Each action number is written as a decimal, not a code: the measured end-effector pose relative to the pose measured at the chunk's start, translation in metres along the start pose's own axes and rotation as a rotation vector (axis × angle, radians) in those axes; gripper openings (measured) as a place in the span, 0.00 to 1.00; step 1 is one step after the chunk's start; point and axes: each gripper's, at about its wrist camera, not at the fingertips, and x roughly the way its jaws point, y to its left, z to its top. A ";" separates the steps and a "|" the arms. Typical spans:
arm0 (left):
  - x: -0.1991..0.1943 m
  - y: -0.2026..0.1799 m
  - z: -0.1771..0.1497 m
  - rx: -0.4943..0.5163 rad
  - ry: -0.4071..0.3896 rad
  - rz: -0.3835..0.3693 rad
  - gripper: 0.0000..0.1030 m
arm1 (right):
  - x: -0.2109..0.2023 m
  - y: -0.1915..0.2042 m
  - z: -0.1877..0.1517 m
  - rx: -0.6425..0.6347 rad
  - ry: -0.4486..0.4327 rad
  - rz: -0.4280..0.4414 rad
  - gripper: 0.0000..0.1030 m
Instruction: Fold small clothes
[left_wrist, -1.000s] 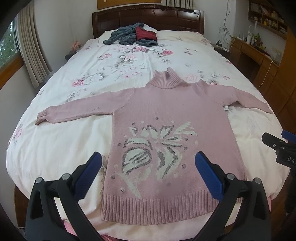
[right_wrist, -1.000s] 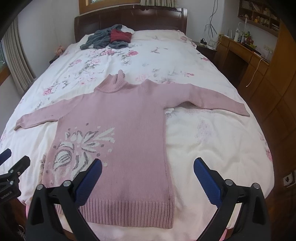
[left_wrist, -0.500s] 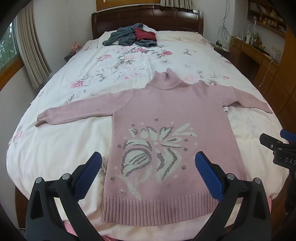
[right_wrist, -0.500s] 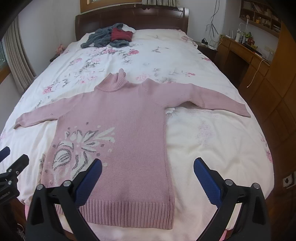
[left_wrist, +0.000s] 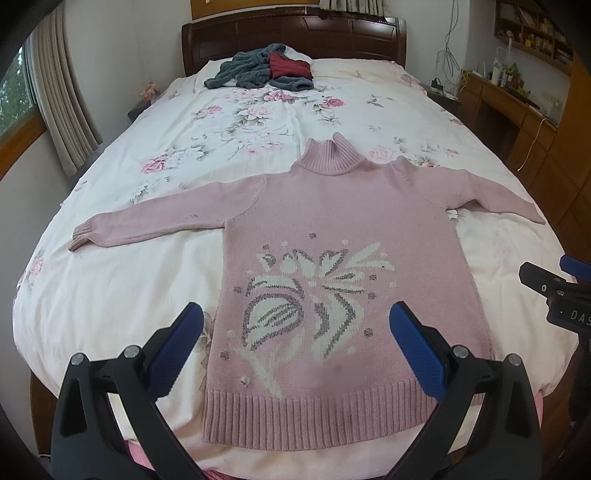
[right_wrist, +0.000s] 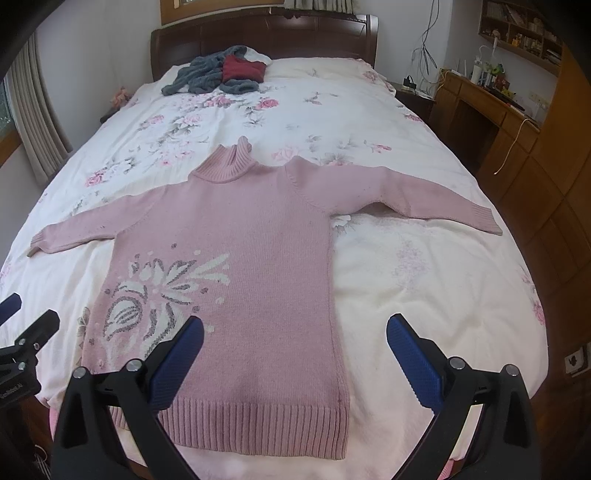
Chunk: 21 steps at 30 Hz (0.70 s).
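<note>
The left gripper hangs above the foot of the bed with its 2 blue ribbed pads spread wide and nothing between them. The right gripper stands the same way, its black plastic arms parted, holding nothing; in the left wrist view its tip shows at the right edge, cut off by the frame.

Below both lies the pink knitted turtleneck sweater, flat and face up on the white floral bedspread, both sleeves stretched out sideways. Its ribbed hem sits close to the bed's near edge, partly covered in each view by a gripper arm. A white and grey leaf-and-flower pattern is knitted into the front, with faint dark smudges low on the knit that may be stains or shadow. The ribbed collar points toward the dark wooden headboard.

Near the headboard a heap of grey fuzzy cloth holds a dark red garment; how these are folded cannot be made out. A wooden desk runs along the right wall, its small clutter too blurred to name.

Against 1 second ago, the sweater lies unchanged and both grippers have drifted only slightly.
</note>
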 end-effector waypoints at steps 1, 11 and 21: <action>0.000 0.001 0.000 -0.002 0.001 0.000 0.97 | 0.000 0.000 0.000 -0.001 -0.002 -0.001 0.96; 0.000 0.001 -0.001 0.003 0.000 0.007 0.97 | 0.000 0.001 0.000 -0.001 -0.002 -0.001 0.96; 0.004 0.002 -0.001 -0.009 0.019 -0.006 0.97 | 0.001 0.001 0.000 0.002 -0.001 0.000 0.96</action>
